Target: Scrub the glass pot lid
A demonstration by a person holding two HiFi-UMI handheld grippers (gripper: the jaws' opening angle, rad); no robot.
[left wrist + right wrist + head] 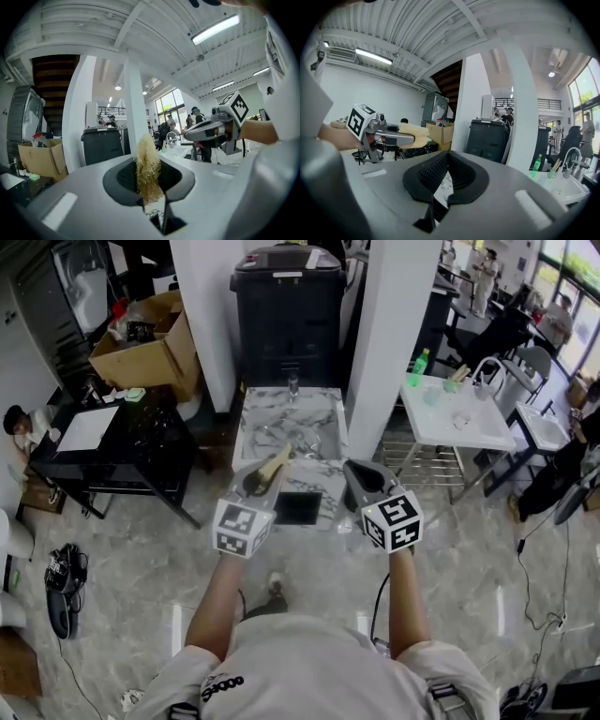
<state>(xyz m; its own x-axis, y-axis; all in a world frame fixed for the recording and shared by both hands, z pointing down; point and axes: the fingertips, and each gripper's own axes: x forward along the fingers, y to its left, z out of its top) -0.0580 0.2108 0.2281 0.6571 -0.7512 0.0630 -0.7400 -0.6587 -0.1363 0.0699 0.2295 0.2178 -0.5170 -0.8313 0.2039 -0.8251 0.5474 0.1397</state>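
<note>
Only the head view looks down into the marble sink, where a faint shiny shape, maybe the glass pot lid, lies too small to tell which way it points. The left gripper pinches a yellow scrubber that sticks out forward, and the right gripper has its jaws pressed together on nothing. Both hang apart above the sink's near edge, with open floor on each side.
</note>
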